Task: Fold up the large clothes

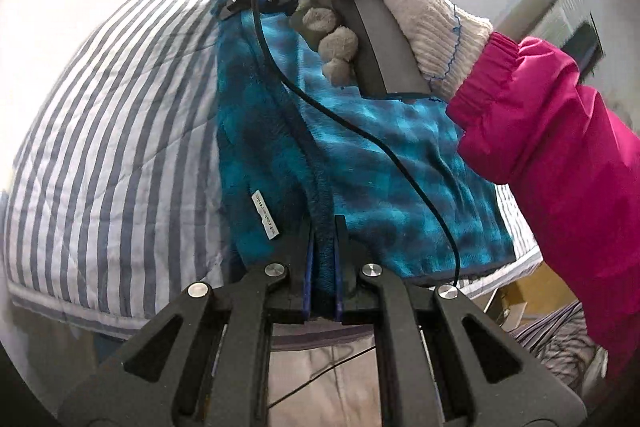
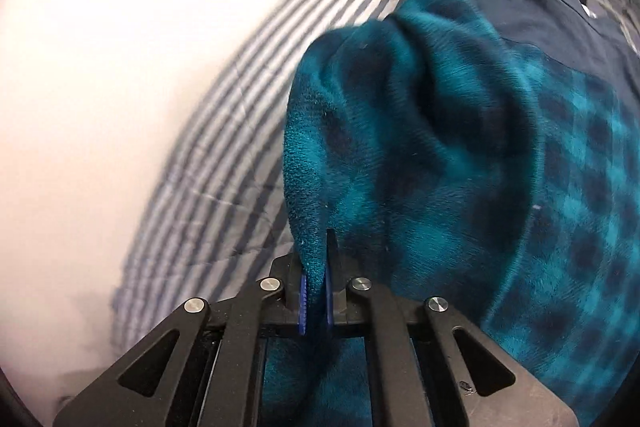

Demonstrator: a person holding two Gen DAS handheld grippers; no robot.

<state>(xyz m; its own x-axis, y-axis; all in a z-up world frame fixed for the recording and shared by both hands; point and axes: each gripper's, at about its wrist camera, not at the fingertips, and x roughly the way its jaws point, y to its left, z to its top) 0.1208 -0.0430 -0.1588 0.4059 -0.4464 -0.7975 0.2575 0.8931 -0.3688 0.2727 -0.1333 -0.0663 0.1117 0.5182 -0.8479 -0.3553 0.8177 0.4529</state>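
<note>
A: Biggest thing first — striped bedcover point(image 1: 104, 131), w/ the blue checked fleece point(image 1: 384, 163) lying over it. Dark navy cloth point(image 2: 560, 23) at the far end in the right wrist view, can't tell if it's part of the same garment.

B: Step in hand?

A: Looks like a two-point lift to carry one edge over for a fold. To do it well: keep both pinches level, keep the edge taut btwn them, move both hands together so the fleece doesn't skew, lay the edge onto the flat part w/o bunching. Watch the black cable point(image 1: 360, 131) trailing across the fabric, it could snag.

B: Hands?

A: Gloved hand point(image 1: 384, 7) in a pink sleeve point(image 1: 560, 147) holds the right gripper point(image 2: 316, 267) at the far corner. Left gripper point(image 1: 324, 251) is at the near edge.

B: Jaws?

A: Left: together, clamped on a thick rolled seam of fleece, fabric runs up away from the tips, white label point(image 1: 266, 215) just beside on the left. Right: also pressed together on a fold of fleece, the fold bulging up just past the tips, rest spreading to the right.
</note>
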